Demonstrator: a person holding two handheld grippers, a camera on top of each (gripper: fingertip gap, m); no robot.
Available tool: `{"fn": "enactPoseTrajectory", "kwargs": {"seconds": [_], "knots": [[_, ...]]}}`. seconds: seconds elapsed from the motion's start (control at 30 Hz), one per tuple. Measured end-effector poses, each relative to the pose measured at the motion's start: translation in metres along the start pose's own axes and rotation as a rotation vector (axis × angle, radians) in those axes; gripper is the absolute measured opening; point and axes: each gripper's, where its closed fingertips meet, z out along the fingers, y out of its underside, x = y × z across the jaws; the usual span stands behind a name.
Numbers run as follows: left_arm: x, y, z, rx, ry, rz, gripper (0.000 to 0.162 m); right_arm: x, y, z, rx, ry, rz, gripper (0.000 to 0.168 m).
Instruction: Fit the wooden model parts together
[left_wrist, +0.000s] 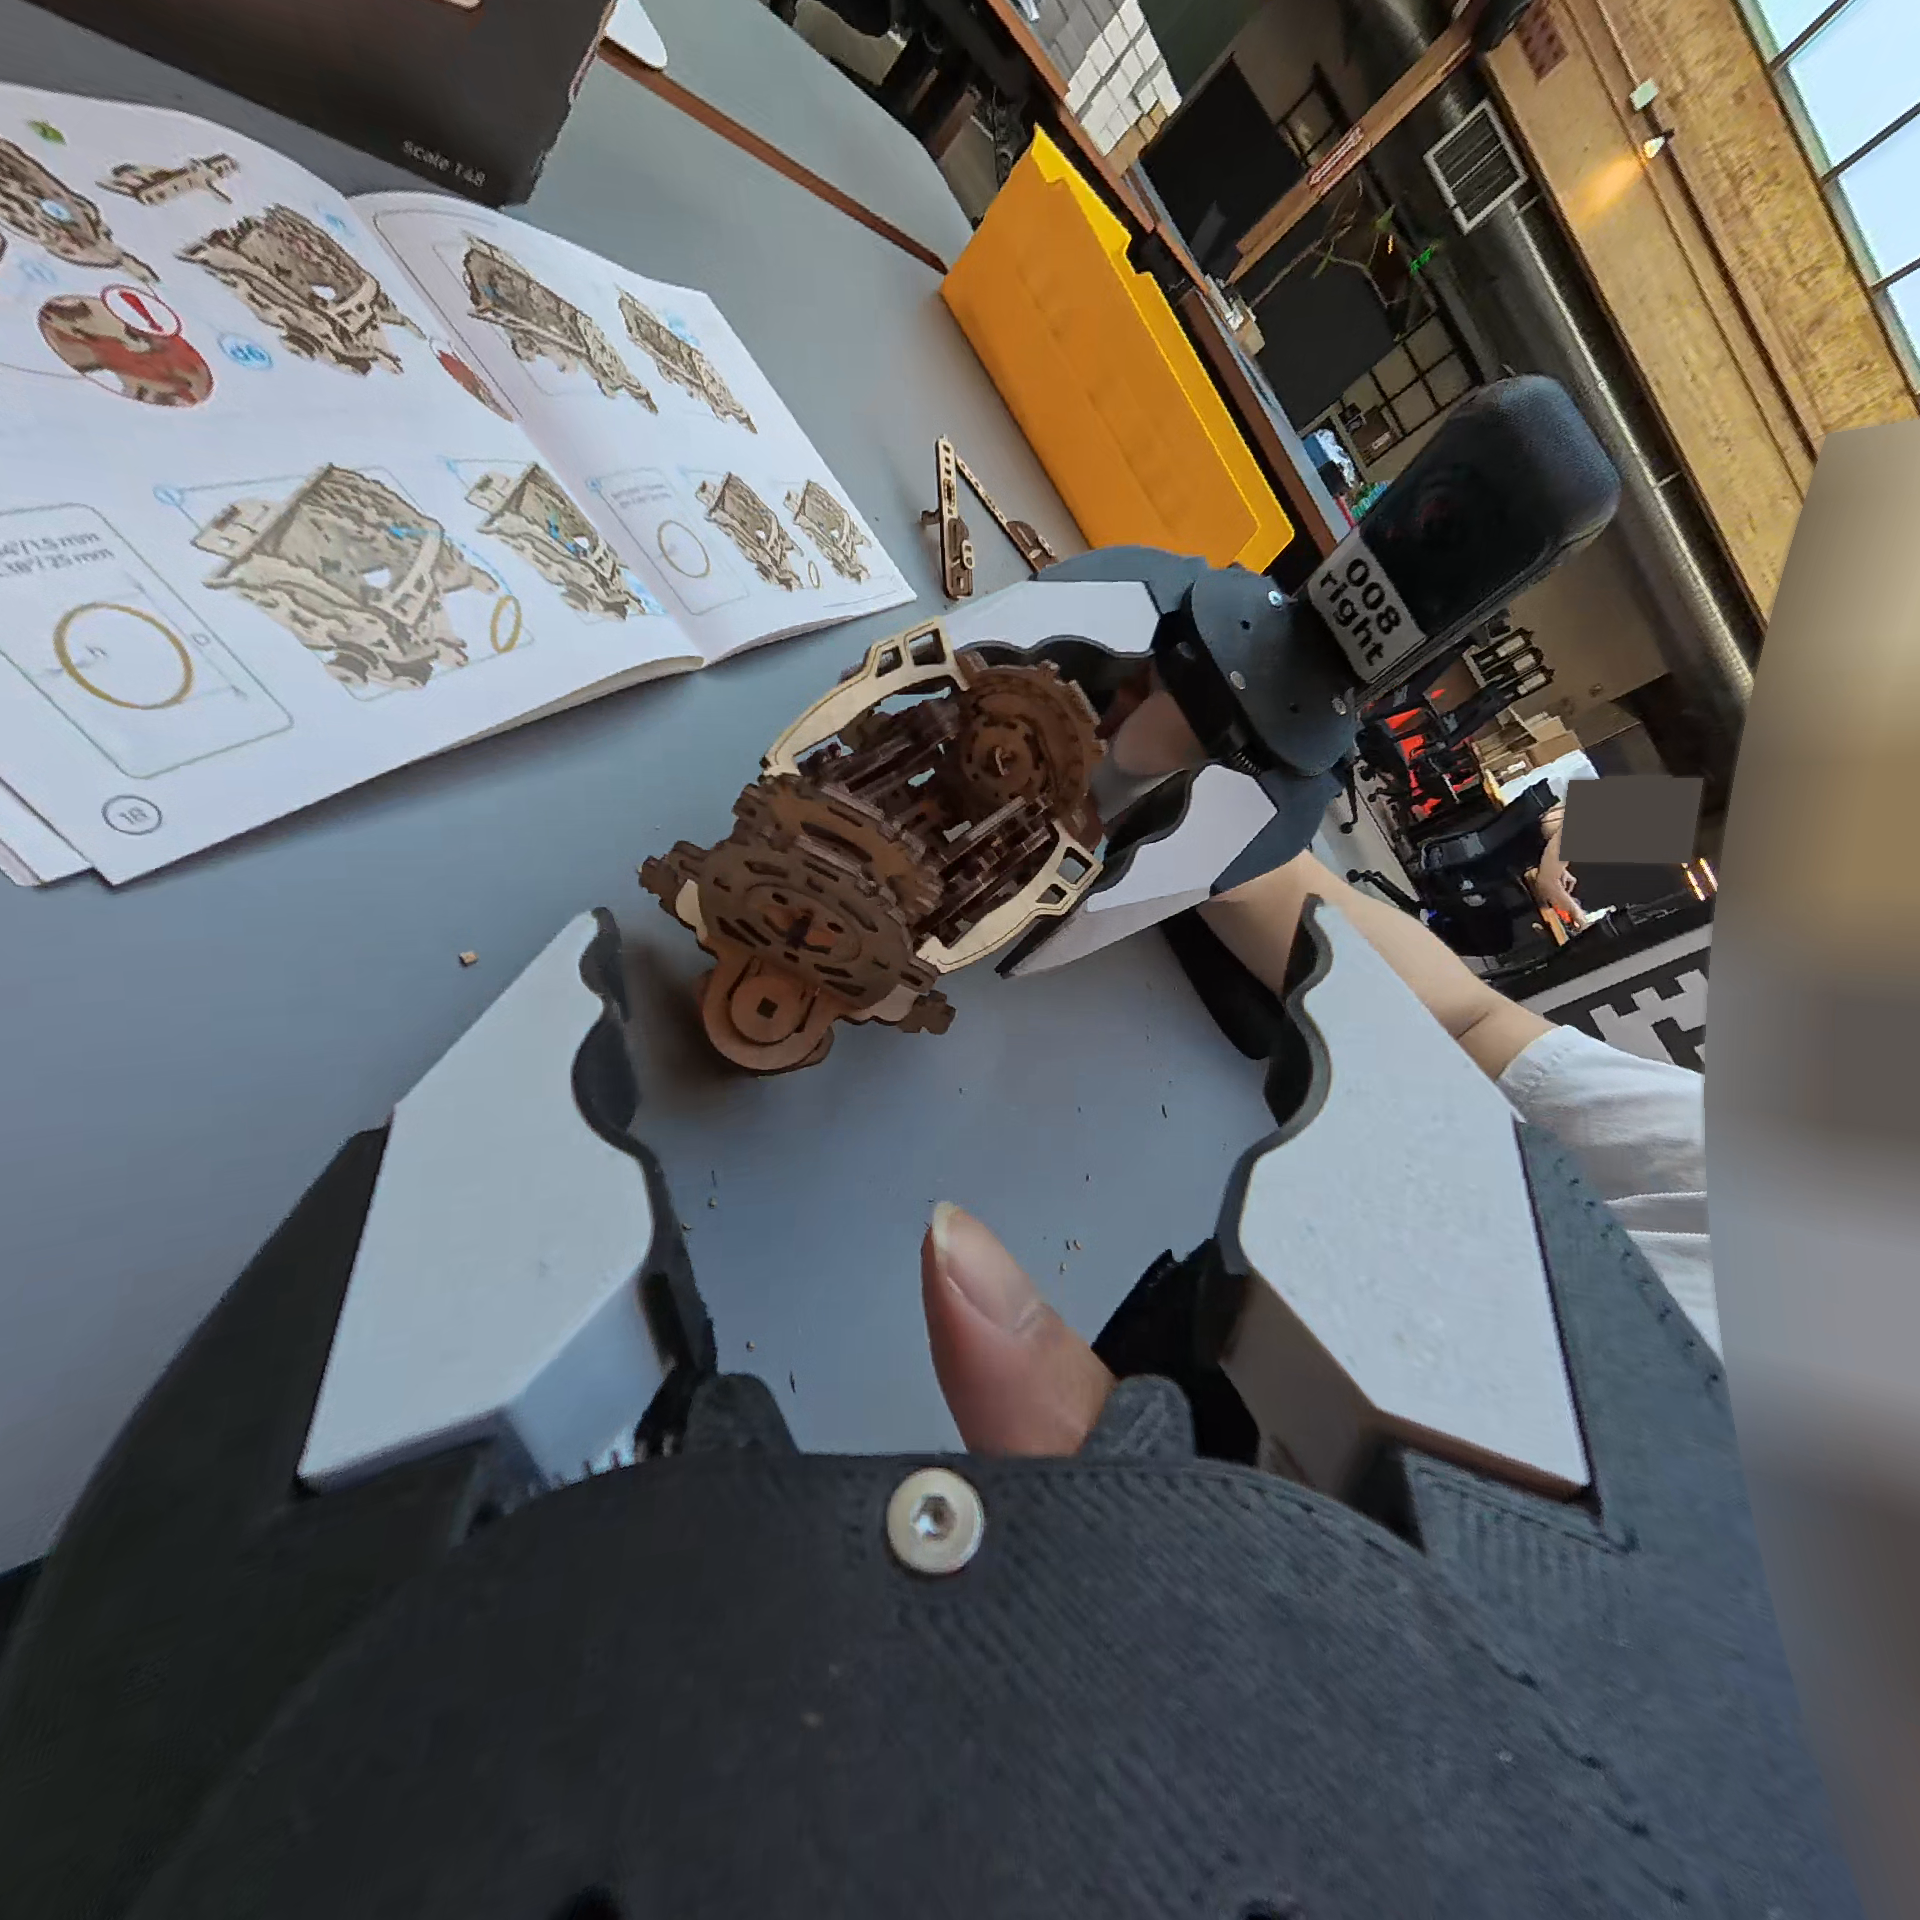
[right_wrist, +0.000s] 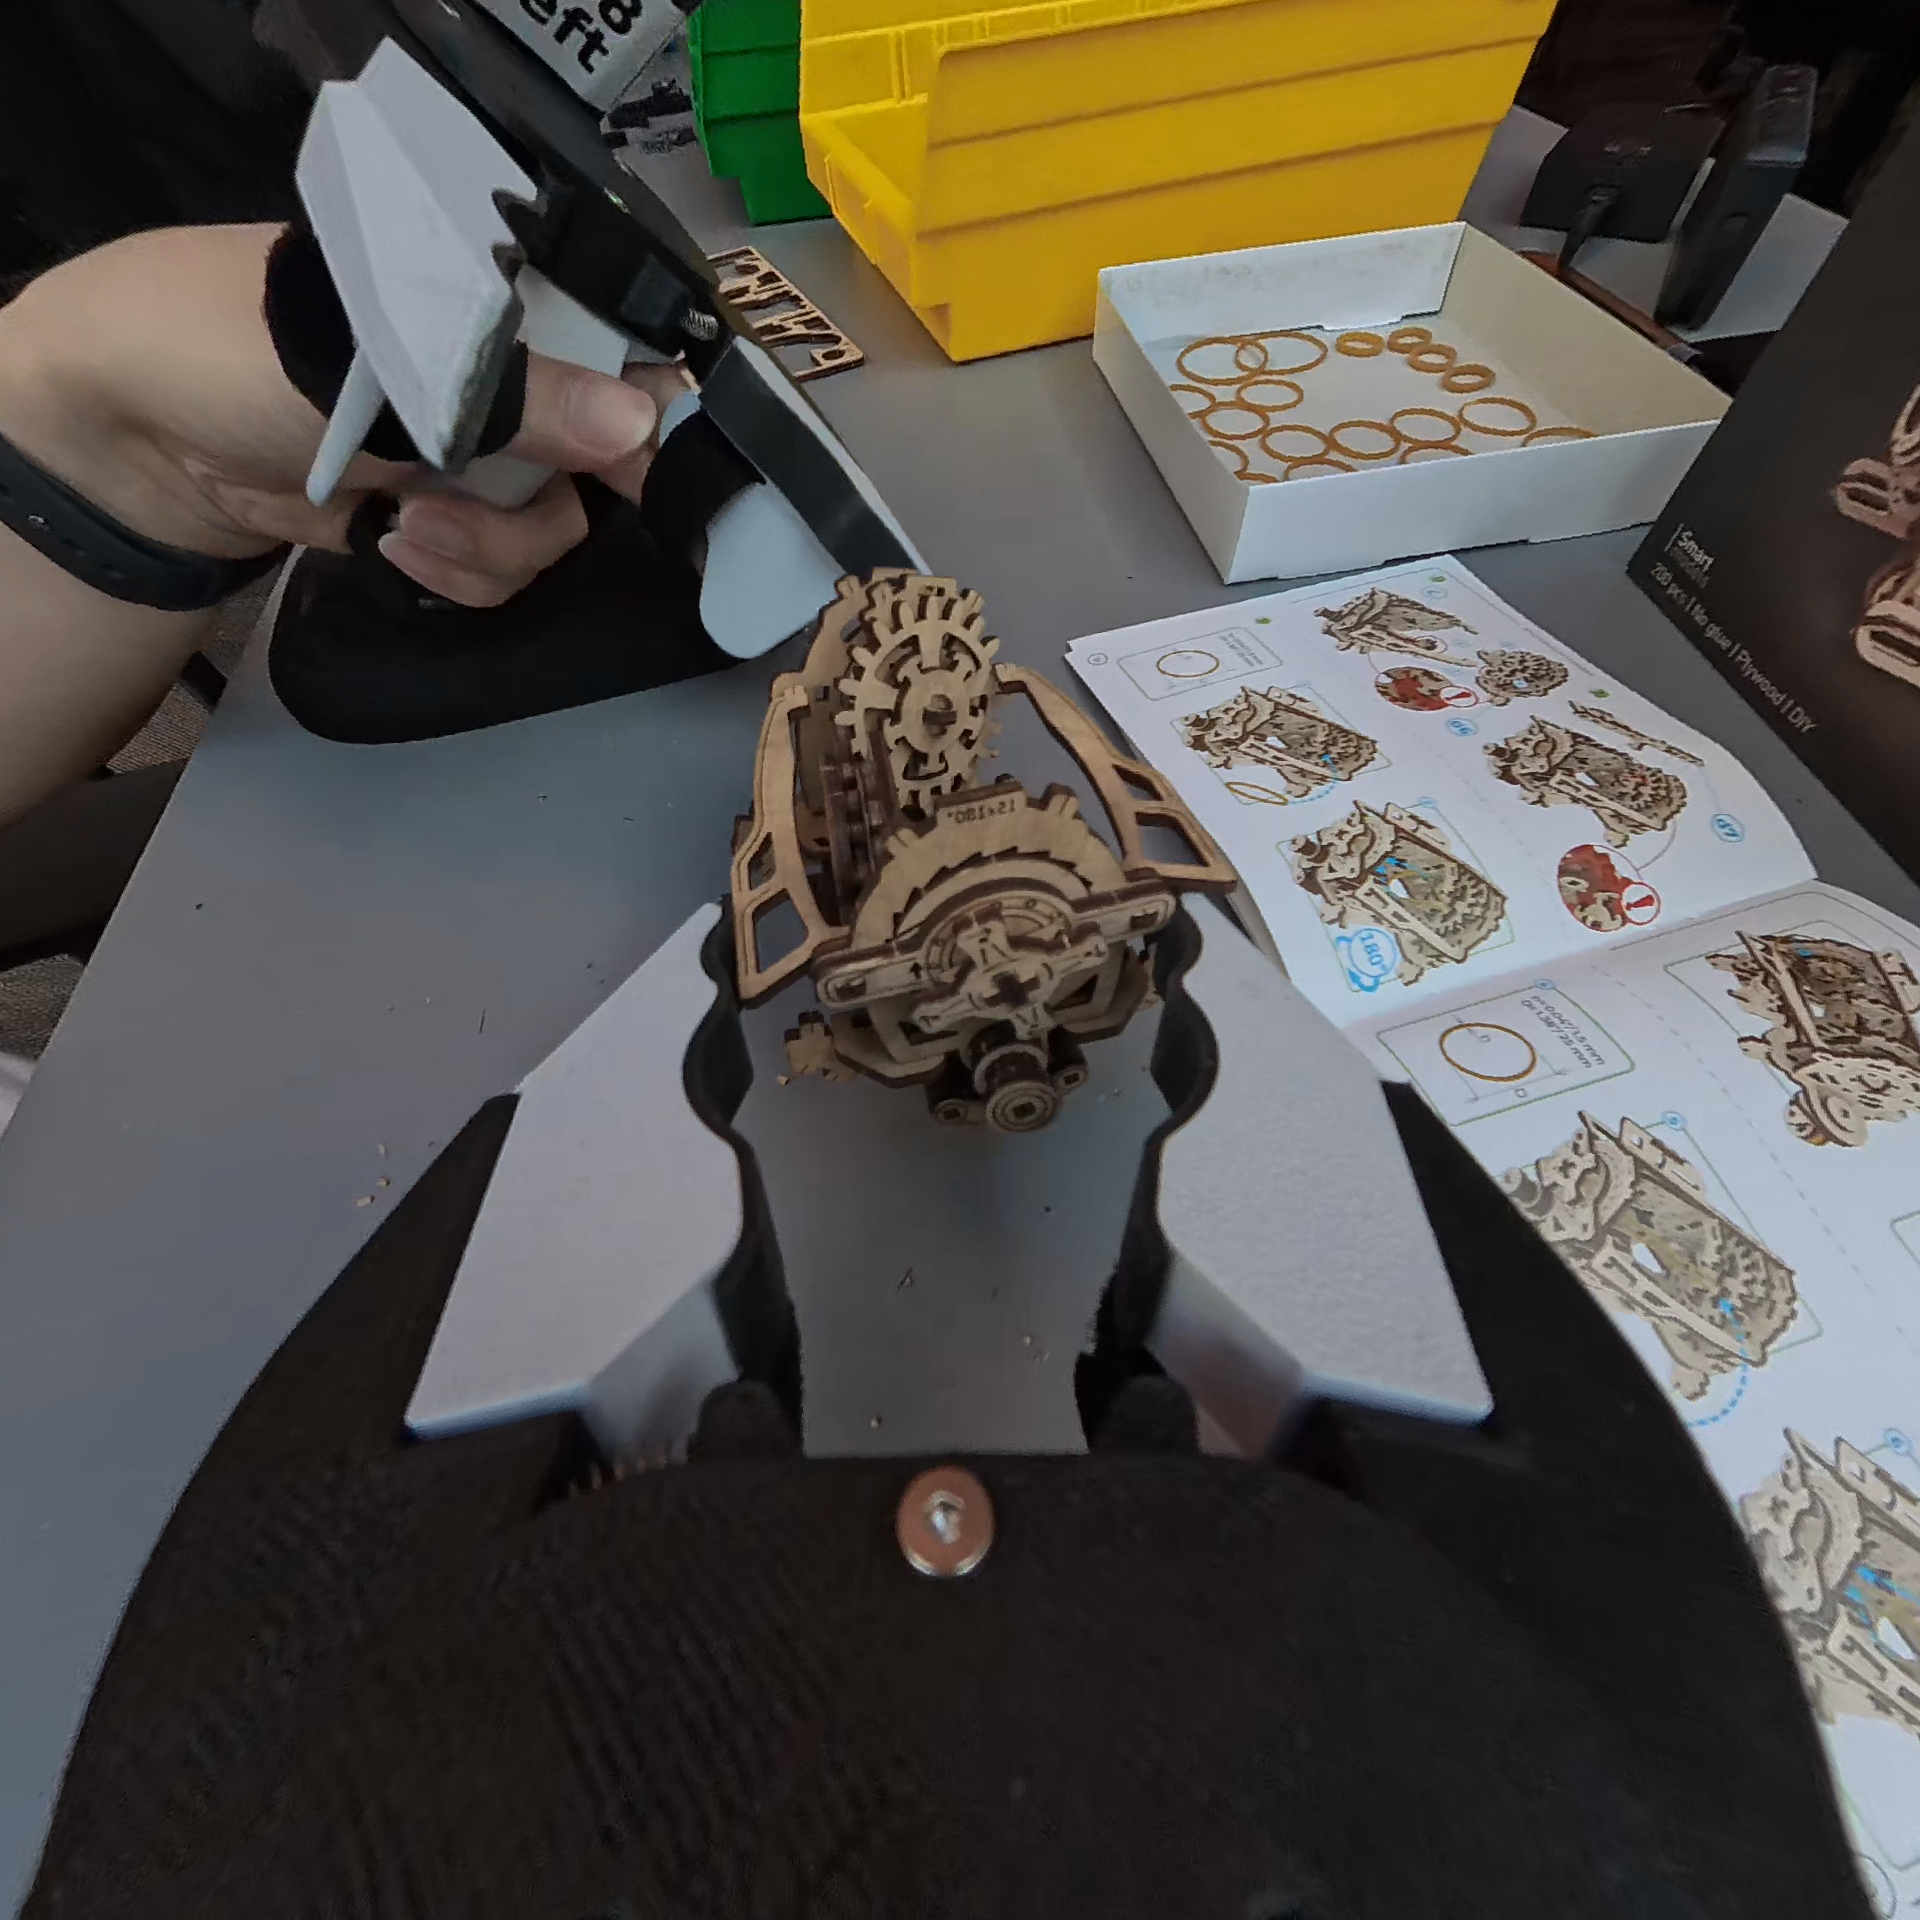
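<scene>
The wooden gear model stands on the grey table, built of gears inside a light curved frame. My right gripper is shut on the model, one finger against each side of the frame. In the left wrist view the model lies just beyond my left gripper, which is open and empty. The right gripper holds the model's far end there. A loose flat wooden part lies on the table beyond the model and also shows in the right wrist view.
An open instruction booklet lies right of the model. A white box of rubber rings, a yellow bin and a green bin stand behind. A dark product box is at the far right. Wood crumbs dot the table. About 6 cm separates my left fingertips from my right.
</scene>
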Motion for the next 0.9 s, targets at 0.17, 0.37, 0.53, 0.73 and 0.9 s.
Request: {"fn": "enactPoseTrajectory", "kwargs": {"seconds": [0.17, 0.37, 0.53, 0.73, 0.9], "knots": [[-0.003, 0.001, 0.001, 0.003, 0.028, -0.03, 0.114, -0.005, -0.001, 0.002, -0.012, 0.005, -0.04, 0.078], [-0.004, 0.011, 0.005, -0.02, 0.049, -0.043, 0.106, -0.009, -0.001, 0.003, -0.026, 0.011, -0.085, 0.078], [-0.001, 0.011, 0.003, 0.01, 0.086, -0.038, 0.096, -0.016, 0.005, 0.005, -0.067, 0.012, -0.146, 0.078], [0.003, 0.018, 0.005, 0.001, 0.079, -0.029, 0.098, -0.024, 0.005, 0.009, -0.089, 0.011, -0.185, 0.078], [0.01, 0.017, -0.005, 0.077, 0.095, -0.055, 0.109, -0.026, 0.005, 0.008, -0.092, 0.025, -0.228, 0.078]]}}
